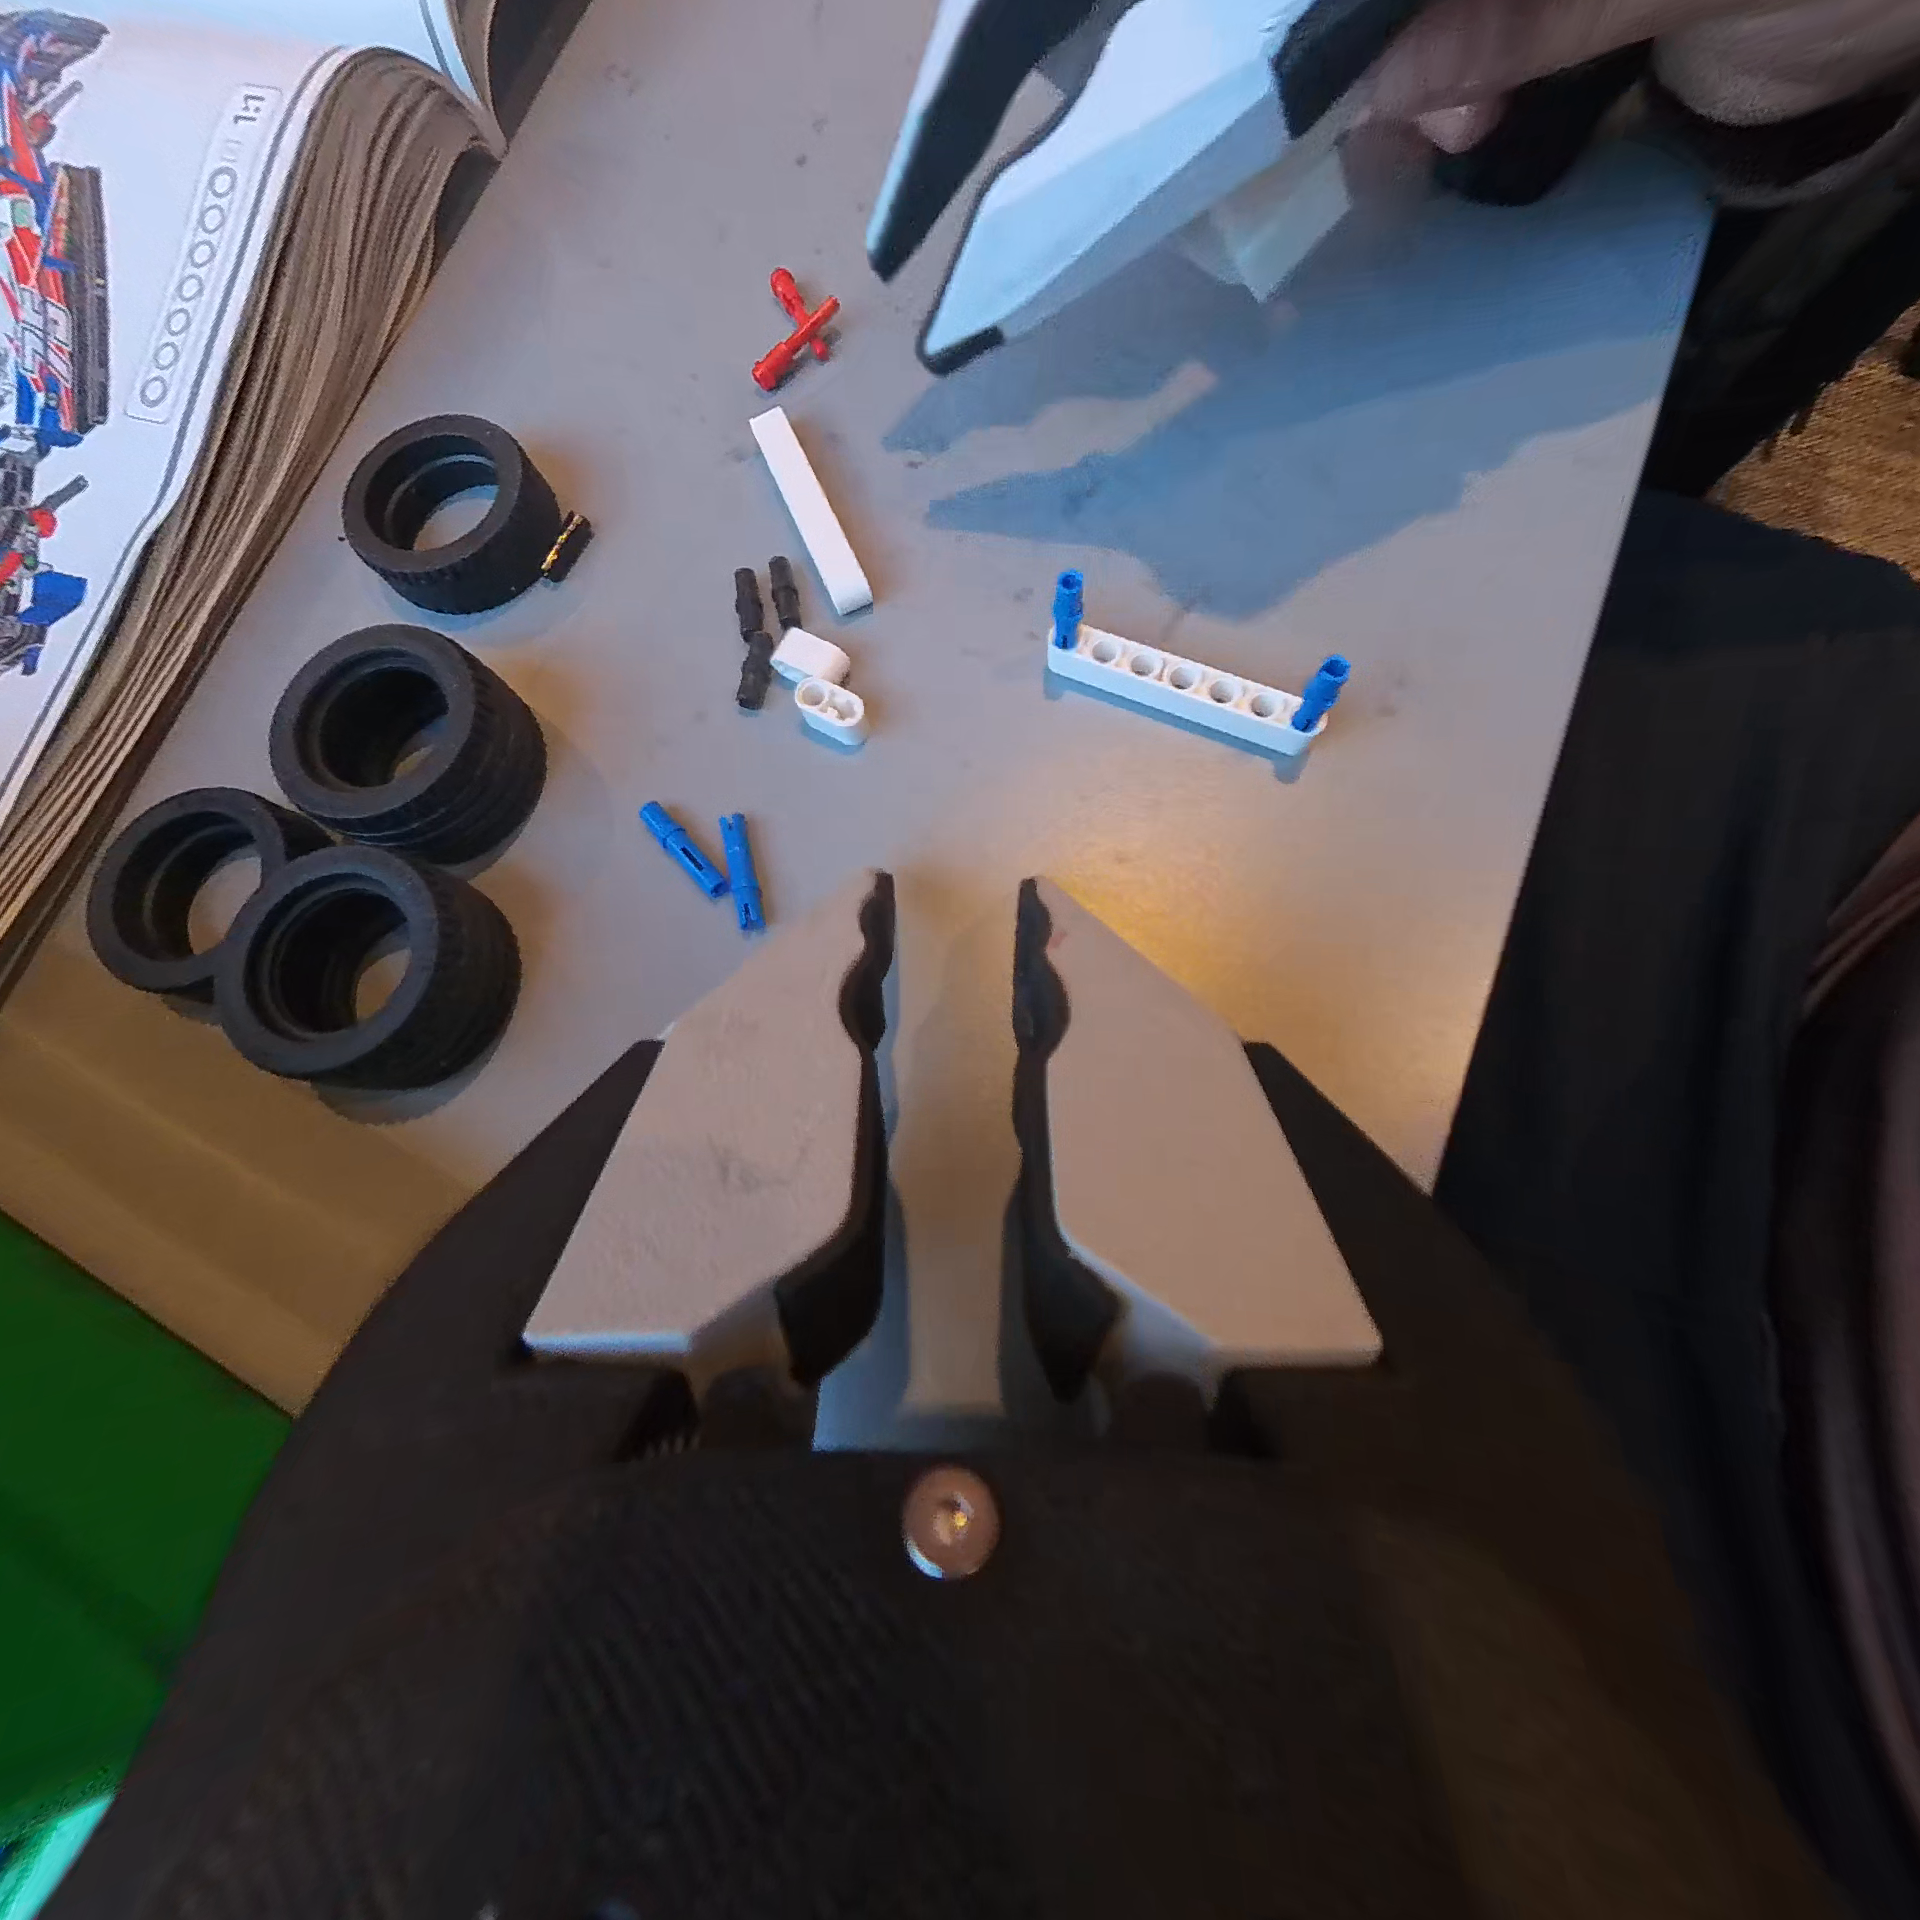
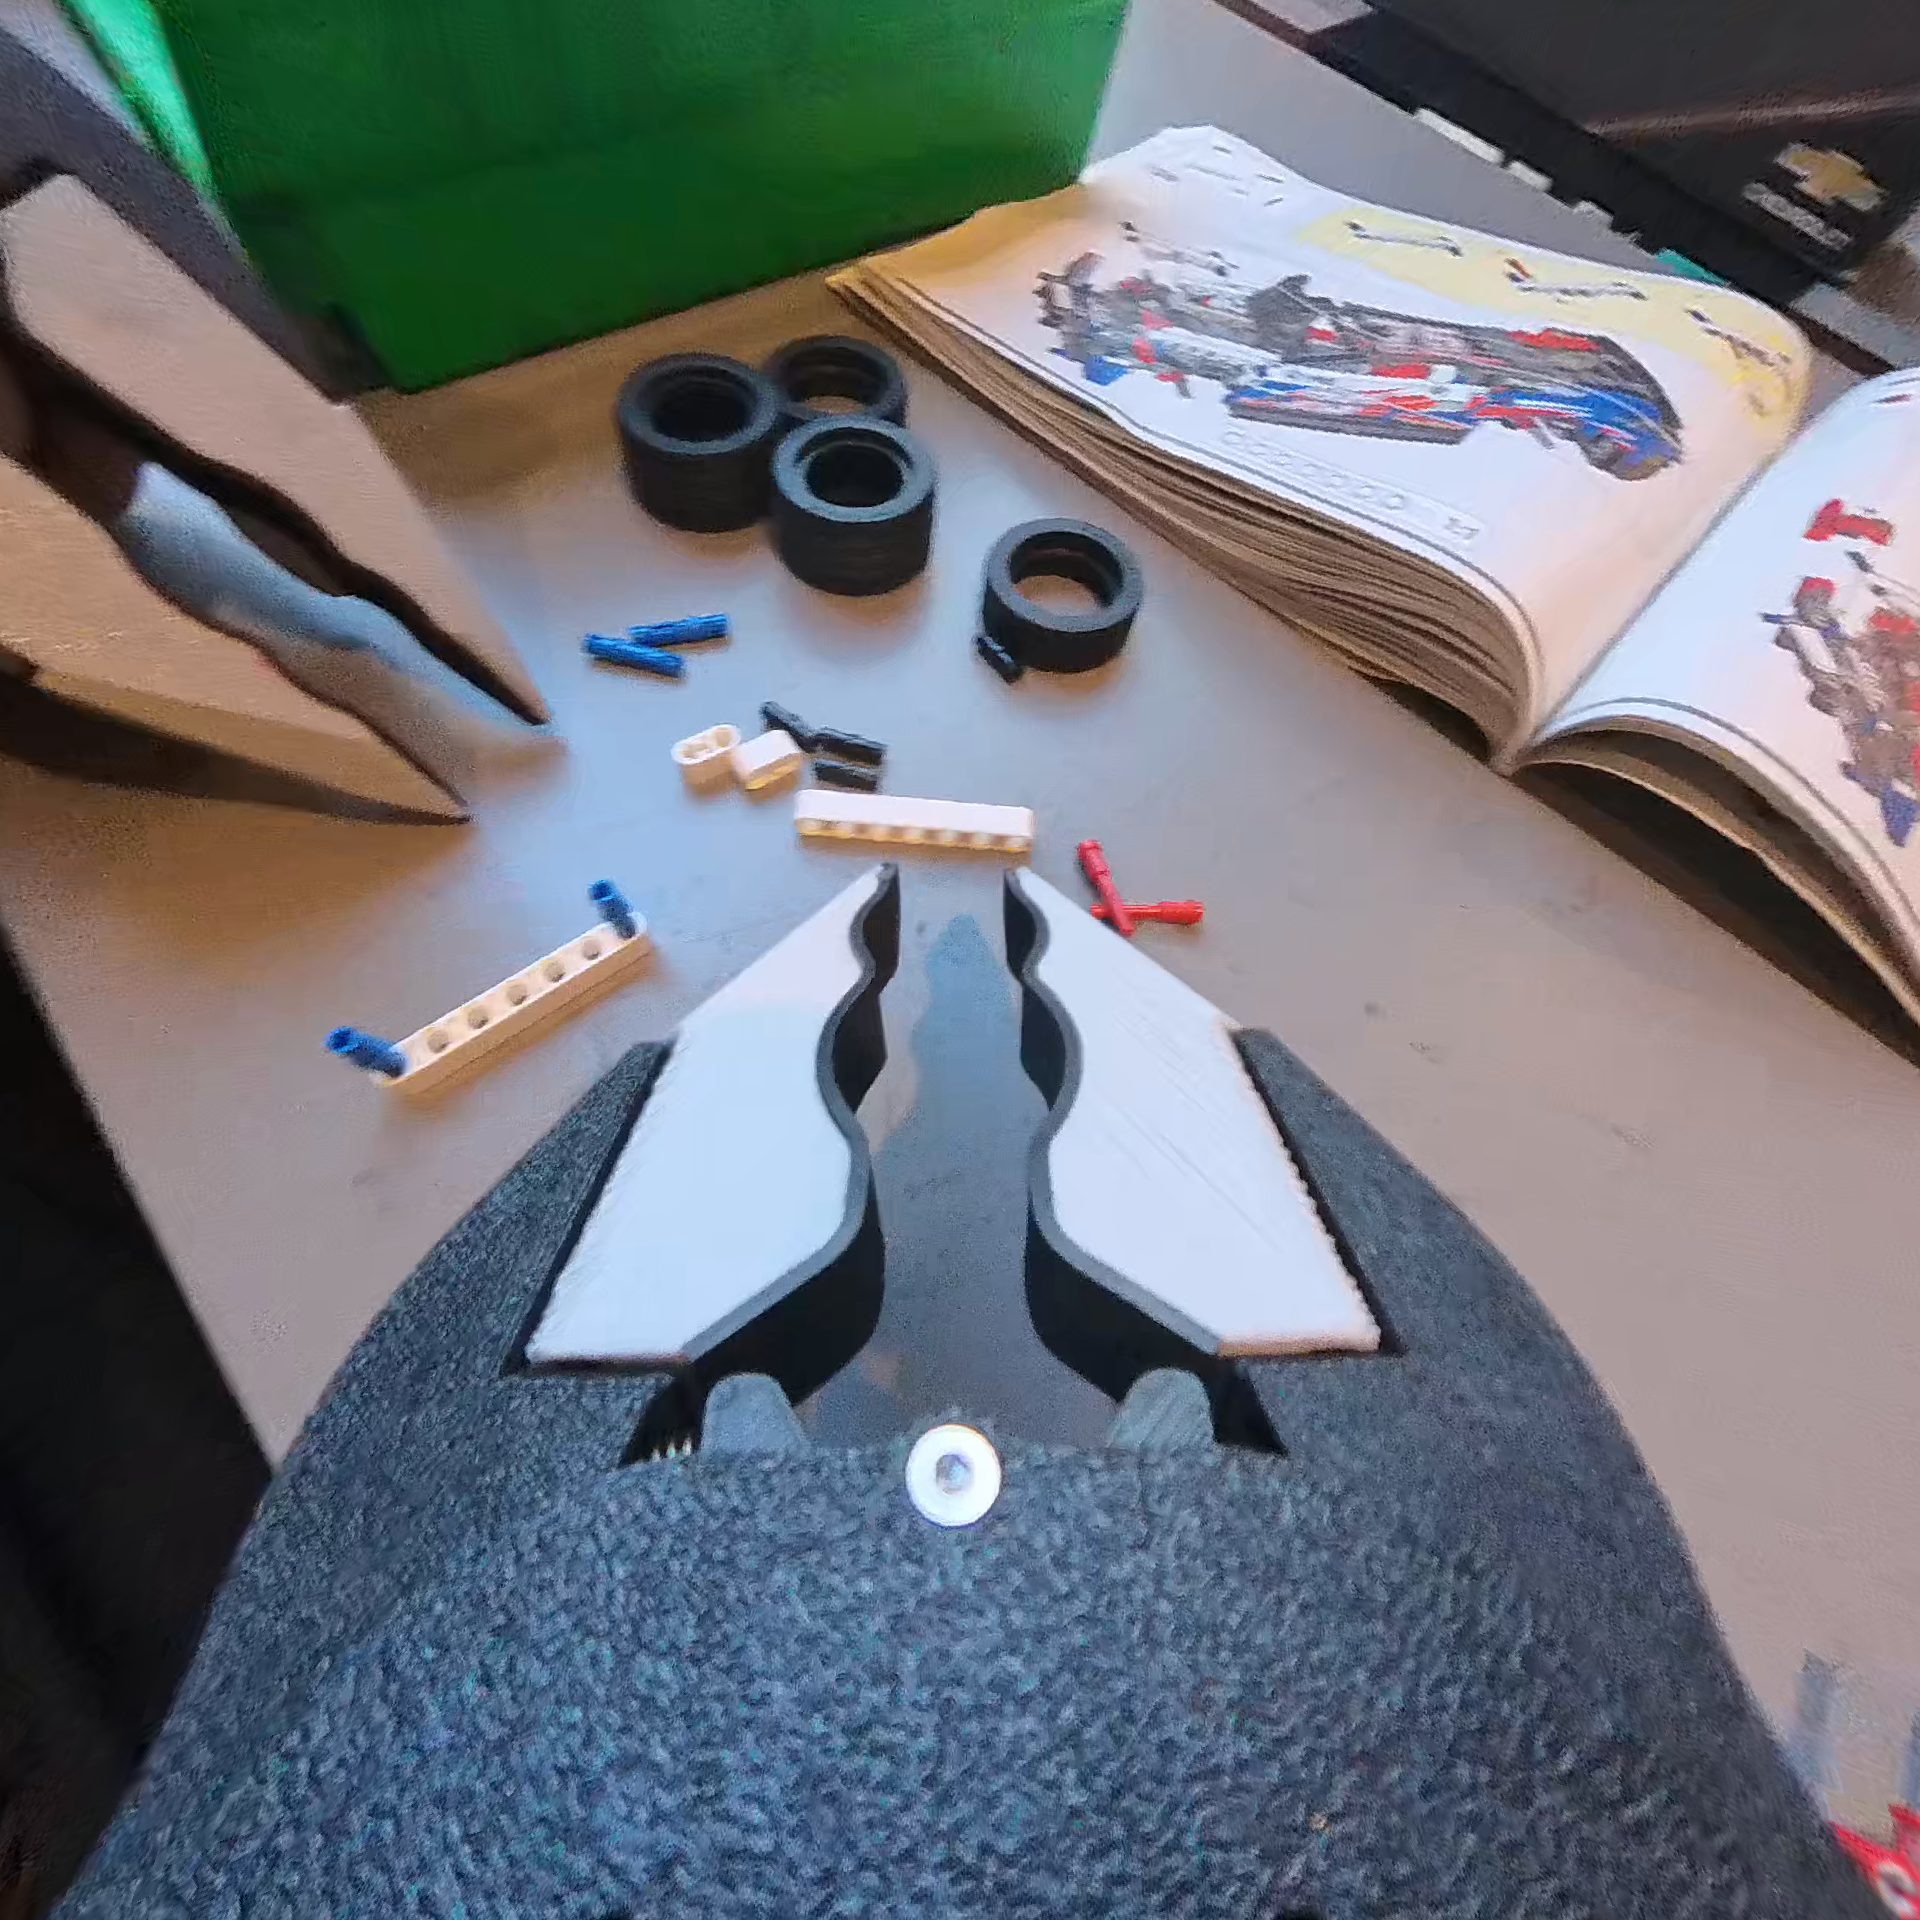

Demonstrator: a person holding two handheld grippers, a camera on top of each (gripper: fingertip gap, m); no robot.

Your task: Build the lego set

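Both grippers hover above the table [image 1: 1299, 935], nothing held. Left gripper [image 1: 954, 883]: jaws narrow, a gap between the tips, empty. Right gripper [image 2: 951, 873]: same, a narrow empty gap.

Main piece so far is the white beam w/ two blue pins [image 1: 1184, 686], one pin upright in each end hole; in the left wrist view it sits at approx 1 o'clock from the left jaw tips. A plain white beam [image 1: 810, 509] lies at 11 o'clock, with red axle pins [image 1: 795, 327] beyond it. Two short white links [image 1: 826, 686] and black pins [image 1: 758, 634] lie between, loose blue pins [image 1: 707, 862] at 10 o'clock, just beside the left tip. Black tyres [image 1: 405, 727] are stacked at 9–10 o'clock, next to the open instruction book [image 1: 156, 312].

Handling, by judgement: all hard plastic, light, stiff, smooth, so prob. slippery and apt to skate on the table. Take the beams across the long flat sides, near mid-length, clear of the pins. Pins are tiny and round; grip across the middle collar. Tyres are soft rubber and should give under a squeeze.
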